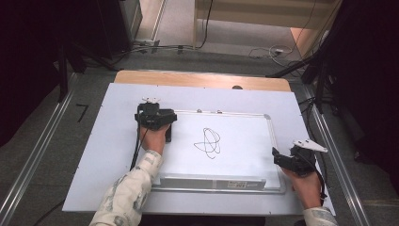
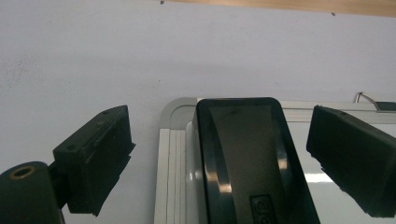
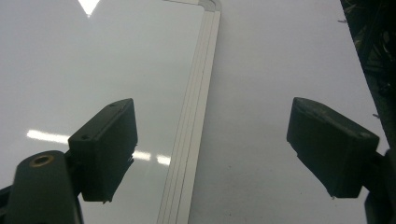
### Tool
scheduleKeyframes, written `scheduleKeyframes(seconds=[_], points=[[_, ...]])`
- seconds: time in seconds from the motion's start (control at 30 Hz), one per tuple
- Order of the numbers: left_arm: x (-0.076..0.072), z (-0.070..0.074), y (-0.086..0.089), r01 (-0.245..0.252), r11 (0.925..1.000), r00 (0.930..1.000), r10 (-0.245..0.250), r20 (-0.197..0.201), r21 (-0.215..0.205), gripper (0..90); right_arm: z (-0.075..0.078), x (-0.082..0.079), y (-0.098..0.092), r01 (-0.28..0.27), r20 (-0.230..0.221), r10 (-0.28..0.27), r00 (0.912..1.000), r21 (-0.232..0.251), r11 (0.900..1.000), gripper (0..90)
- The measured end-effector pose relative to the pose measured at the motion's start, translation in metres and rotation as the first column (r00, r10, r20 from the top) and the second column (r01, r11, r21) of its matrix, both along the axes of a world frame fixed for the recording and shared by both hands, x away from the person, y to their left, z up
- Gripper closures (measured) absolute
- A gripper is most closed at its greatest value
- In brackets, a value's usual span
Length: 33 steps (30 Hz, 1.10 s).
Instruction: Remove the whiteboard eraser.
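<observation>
While I look down from the high view, the white sheet (image 1: 94,155) covering the table (image 1: 202,79) is the largest thing, and on it lies the whiteboard (image 1: 235,155) in its pale metal frame, with a black scribble (image 1: 208,142) near the middle of its face; the board holds nothing else that I can see apart from the eraser (image 1: 168,132) at its near-left corner region. In the left gripper view the eraser (image 2: 252,158) is a dark, glossy block lying on the board just inside the rounded frame corner; its long axis runs away from me toward the board's far edge, and its near end is cut off by the bottom of the view, with some embossed marking there too small for me to read. In the high view most of it is hidden under my left hand. My left gripper (image 2: 219,154) has its jaws spread wide on either side of the eraser, clear of its sides. My right gripper (image 3: 212,149) hovers with jaws wide apart and nothing between them, straddling the board's right frame edge; in the high view it sits just off that edge.
</observation>
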<state>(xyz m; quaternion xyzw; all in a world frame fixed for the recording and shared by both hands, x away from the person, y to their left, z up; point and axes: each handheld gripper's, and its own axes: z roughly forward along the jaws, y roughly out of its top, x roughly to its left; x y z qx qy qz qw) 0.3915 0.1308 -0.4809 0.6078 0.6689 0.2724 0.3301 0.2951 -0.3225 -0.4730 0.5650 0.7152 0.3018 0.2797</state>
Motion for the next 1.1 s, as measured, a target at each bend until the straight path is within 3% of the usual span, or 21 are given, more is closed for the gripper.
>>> scheduleKeyframes(seconds=[0.13, 0.47, 0.67, 0.77, 0.9, 0.97, 1.1], points=[[0.002, -0.002, -0.001, 0.007, 1.0, 1.0, -0.007, -0.006, 0.006, 11.6, 0.0, 0.0, 0.0, 0.0, 0.0, 0.0, 1.0, 0.0, 1.0, 14.9], [0.004, 0.0, -0.015, 0.05, 0.9929, 0.9986, -0.051, 0.01, 0.108, 18.8, 0.0, 0.0, 0.0, -0.001, 0.001, 0.001, 1.0, 0.001, 1.0, 14.9], [0.004, -0.004, -0.021, 0.066, 0.9924, 0.9978, -0.065, -0.014, 0.103, 20.9, 0.0, 0.0, 0.0, -0.004, 0.002, 0.004, 1.0, -0.001, 1.0, 14.9], [0.003, -0.004, -0.024, 0.056, 0.9916, 0.9984, -0.056, -0.004, 0.117, 23.1, 0.0, 0.0, 0.0, -0.003, 0.002, 0.003, 1.0, -0.002, 1.0, 14.9], [0.004, -0.006, -0.023, 0.052, 0.9936, 0.9985, -0.051, -0.019, 0.1, 26.3, 0.0, 0.0, 0.0, -0.002, 0.002, 0.002, 1.0, -0.001, 1.0, 14.9], [0.005, -0.008, -0.022, 0.049, 0.9927, 0.9986, -0.046, -0.028, 0.11, 30.1, 0.0, 0.0, -0.001, -0.001, 0.002, 0.001, 1.0, 0.001, 1.0, 14.9], [0.005, -0.008, -0.018, 0.052, 0.995, 0.9981, -0.049, -0.037, 0.086, 36.9, 0.0, 0.0, 0.0, -0.001, 0.004, 0.001, 1.0, -0.002, 1.0, 14.9]])
